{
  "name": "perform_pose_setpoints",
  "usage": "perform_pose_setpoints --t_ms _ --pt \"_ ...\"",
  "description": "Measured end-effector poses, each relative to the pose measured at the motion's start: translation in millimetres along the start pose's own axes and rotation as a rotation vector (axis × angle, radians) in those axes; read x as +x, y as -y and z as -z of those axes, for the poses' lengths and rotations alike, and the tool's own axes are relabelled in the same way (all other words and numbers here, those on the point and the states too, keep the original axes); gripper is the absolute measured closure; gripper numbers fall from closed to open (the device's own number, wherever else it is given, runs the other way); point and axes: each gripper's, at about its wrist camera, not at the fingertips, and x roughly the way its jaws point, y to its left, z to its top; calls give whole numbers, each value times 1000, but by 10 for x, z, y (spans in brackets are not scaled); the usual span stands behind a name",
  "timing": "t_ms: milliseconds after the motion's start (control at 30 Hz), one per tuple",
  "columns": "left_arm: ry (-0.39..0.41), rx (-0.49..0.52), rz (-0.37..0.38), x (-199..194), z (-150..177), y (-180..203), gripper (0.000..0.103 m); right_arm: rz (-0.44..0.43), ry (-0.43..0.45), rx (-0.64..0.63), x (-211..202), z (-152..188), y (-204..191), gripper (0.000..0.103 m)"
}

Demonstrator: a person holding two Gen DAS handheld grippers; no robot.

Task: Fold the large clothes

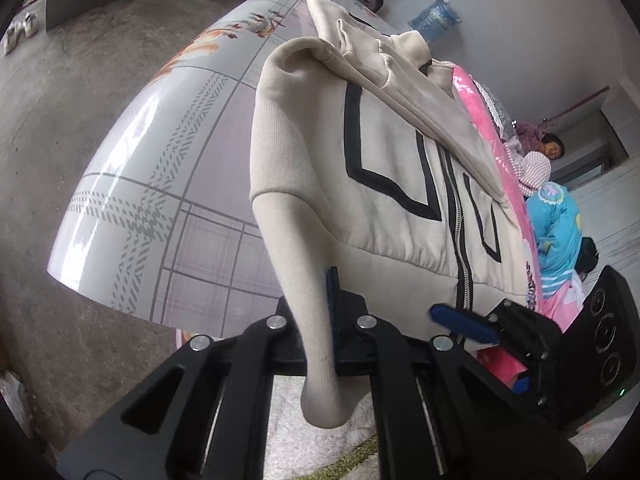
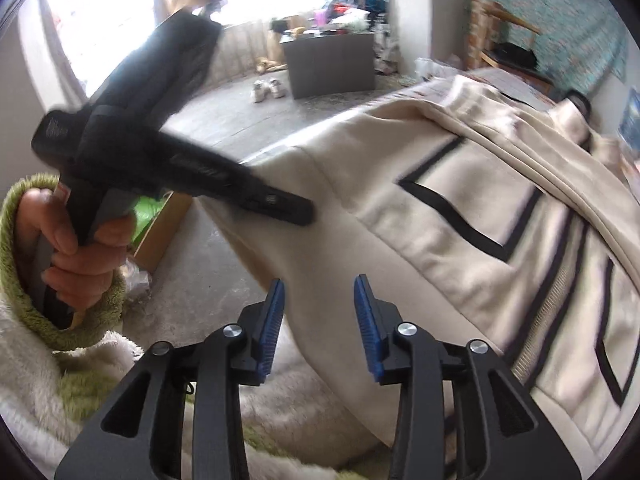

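Observation:
A cream zip-up jacket (image 1: 380, 184) with black line trim lies partly folded on a table, its hem hanging over the near edge. My left gripper (image 1: 320, 320) is shut on the jacket's hem edge, a fold of cream cloth hanging down between its fingers. In the right wrist view the jacket (image 2: 460, 208) fills the right side. My right gripper (image 2: 318, 320) is open with blue pads (image 2: 364, 316), just above the hanging hem and holding nothing. The left gripper also shows in the right wrist view (image 2: 296, 210), held by a hand.
The table (image 1: 168, 184) has a glossy plaid and floral cover. Pink fabric (image 1: 492, 140) lies along the jacket's far side. People sit at the right (image 1: 552, 152). A grey box (image 2: 332, 64) and shoes (image 2: 266, 90) stand on the concrete floor.

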Motion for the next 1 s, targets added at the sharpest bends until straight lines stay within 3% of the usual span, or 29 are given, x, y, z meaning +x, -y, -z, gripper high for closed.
perform_pose_setpoints --t_ms 167,367,500,700,833,933,1000 --pt "3 113 -106 29 18 147 98 174 7 248 -514 346 667 53" --pt "0 206 -188 58 39 271 97 413 -45 494 -1018 971 1244 52" --pt "-7 254 -242 68 57 339 97 504 -39 623 -1236 1233 1487 52" --pt "1 328 -329 111 110 478 97 540 -49 728 -1360 1520 1691 52" --pt "0 337 -346 95 119 503 97 521 -62 765 -1364 1629 1716 53" --pt "0 339 -352 81 126 515 96 519 -75 776 -1358 1694 1697 59" --pt "1 344 -360 82 144 524 96 490 -81 805 -1338 1750 1708 70"
